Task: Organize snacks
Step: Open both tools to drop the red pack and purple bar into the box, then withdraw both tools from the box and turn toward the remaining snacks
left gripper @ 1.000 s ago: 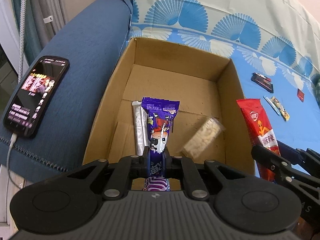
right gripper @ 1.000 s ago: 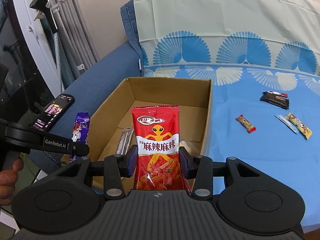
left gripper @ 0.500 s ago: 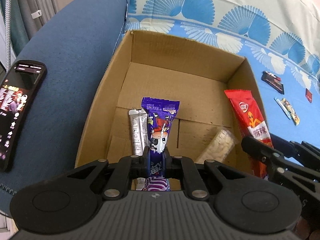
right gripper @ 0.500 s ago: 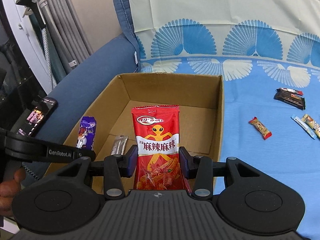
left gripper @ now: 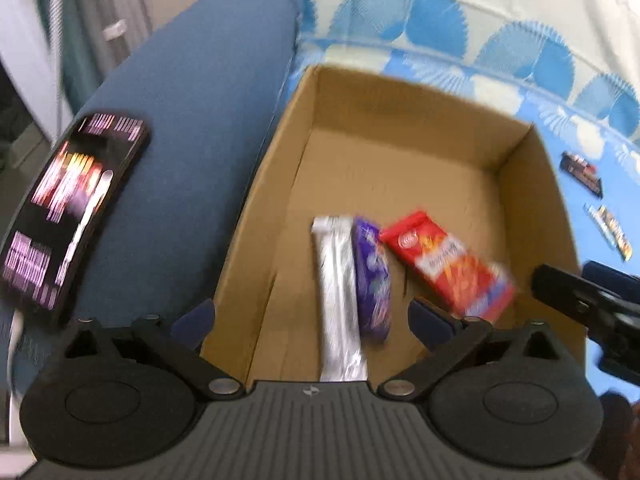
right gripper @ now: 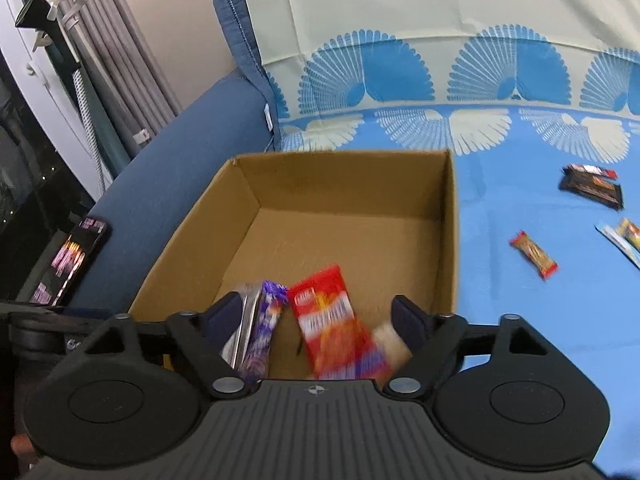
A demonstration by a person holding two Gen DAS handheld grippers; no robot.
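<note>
Over the near end of an open cardboard box (left gripper: 400,112) (right gripper: 344,180), my left gripper (left gripper: 312,320) has its jaws opening wide, with nothing pressed between the pads. The purple packet (left gripper: 372,280) (right gripper: 266,328) lies loose in the box beside a silver packet (left gripper: 338,300) (right gripper: 244,328). My right gripper (right gripper: 318,314) also has its jaws opening. The red spicy-snack packet (right gripper: 332,320) (left gripper: 448,264) is blurred and free of the pads, down in the box. A pale snack (right gripper: 394,344) lies by it. The right gripper's finger (left gripper: 592,304) shows at the box's right.
Loose snacks lie on the blue patterned sheet to the right: a black packet (right gripper: 592,186), a red-gold bar (right gripper: 534,254) and thin packets (right gripper: 624,236). A lit phone (left gripper: 72,212) rests on the blue sofa arm left of the box.
Both grippers went from shut to open. The purple packet left the left gripper and the red packet left the right one; both now lie in the box.
</note>
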